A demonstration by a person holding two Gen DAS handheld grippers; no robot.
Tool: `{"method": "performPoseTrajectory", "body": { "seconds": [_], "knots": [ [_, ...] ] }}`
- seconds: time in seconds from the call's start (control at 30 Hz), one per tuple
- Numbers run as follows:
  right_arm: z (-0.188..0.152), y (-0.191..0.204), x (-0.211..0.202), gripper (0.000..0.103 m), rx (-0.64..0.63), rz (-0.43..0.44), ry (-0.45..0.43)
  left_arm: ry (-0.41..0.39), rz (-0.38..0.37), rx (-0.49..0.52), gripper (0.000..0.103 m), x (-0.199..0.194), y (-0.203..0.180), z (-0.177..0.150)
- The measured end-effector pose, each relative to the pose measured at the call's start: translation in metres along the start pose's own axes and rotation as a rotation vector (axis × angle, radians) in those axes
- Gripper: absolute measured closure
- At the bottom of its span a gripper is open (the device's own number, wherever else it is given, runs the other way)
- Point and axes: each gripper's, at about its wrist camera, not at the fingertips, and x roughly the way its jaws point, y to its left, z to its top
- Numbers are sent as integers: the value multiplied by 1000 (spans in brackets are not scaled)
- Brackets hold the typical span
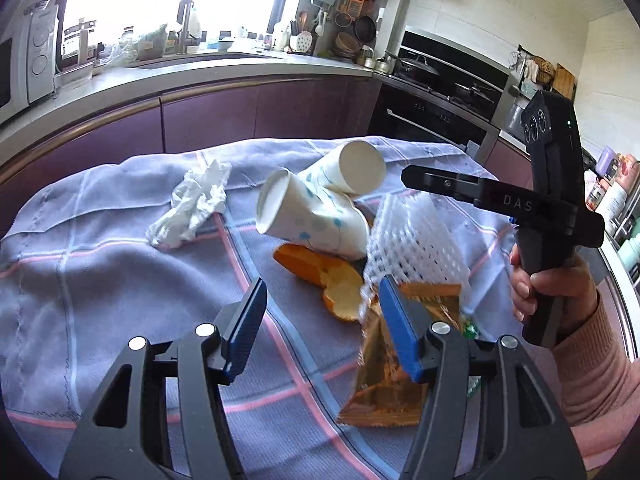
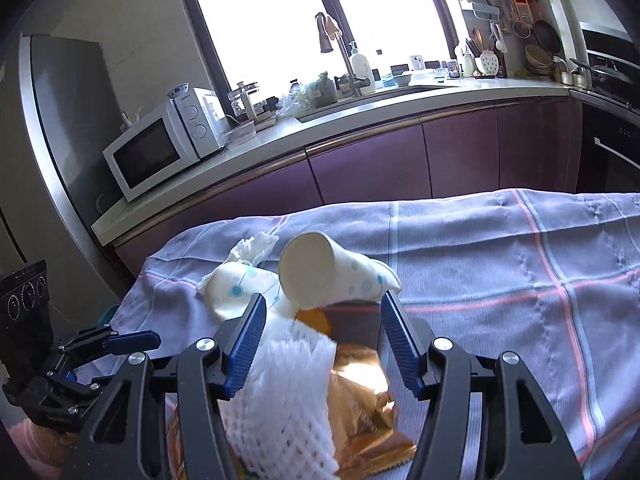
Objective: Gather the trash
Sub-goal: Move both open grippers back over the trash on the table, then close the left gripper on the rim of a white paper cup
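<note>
Sunlit kitchen: bright window (image 2: pixel 328 12), purple cabinets (image 2: pixel 368 168), pale countertop (image 2: pixel 400 98), white microwave (image 2: pixel 160 148), steel fridge (image 2: pixel 60 120).

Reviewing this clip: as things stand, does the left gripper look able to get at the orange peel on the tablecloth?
Probably yes. The left gripper is open, and the orange peel lies just ahead between its fingers, uncovered on top. The paper cup and white foam net crowd its far side, so a clean pinch may brush them.

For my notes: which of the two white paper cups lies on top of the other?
The far white paper cup lies on top, its base raised; the near white paper cup lies beneath.
</note>
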Motion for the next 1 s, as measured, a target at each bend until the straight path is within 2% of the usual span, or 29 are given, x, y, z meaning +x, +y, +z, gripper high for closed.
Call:
{"method": "performPoseTrajectory", "body": {
  "seconds": [0.27, 0.33, 0.43, 0.47, 0.5, 0.63, 0.7, 0.83, 0.9, 0.97, 1.0],
  "knots": [
    [23, -1, 32, 46, -8, 27, 42, 4, 62, -32, 49, 29, 11, 39],
    [23, -1, 38, 49, -6, 33, 55, 24, 61, -34, 57, 45, 12, 44],
    [22, -3, 43, 63, -9, 41, 70, 53, 47, -53, 67, 59, 15, 49],
    [22, -3, 44, 73, -10, 48, 77, 56, 45, -62, 68, 63, 17, 50],
    [21, -3, 44, 79, -12, 50, 80, 54, 44, -70, 69, 64, 18, 50],
    [20, -2, 41, 84, -31, 47, 71, 52, 31, -92, 76, 66, 22, 49],
    [20, -2, 39, 100, -44, 38, 65, 48, 35, -98, 79, 65, 24, 49],
    [21, 0, 37, 102, -58, 40, 56, 36, 34, -106, 83, 61, 25, 47],
    [21, 2, 35, 102, -56, 41, 47, 18, 29, -110, 88, 55, 25, 47],
    [23, 5, 33, 102, -60, 50, 42, -2, 21, -112, 102, 47, 25, 47],
    [24, 6, 32, 102, -63, 54, 40, -10, 21, -113, 102, 42, 26, 48]
  ]
}}
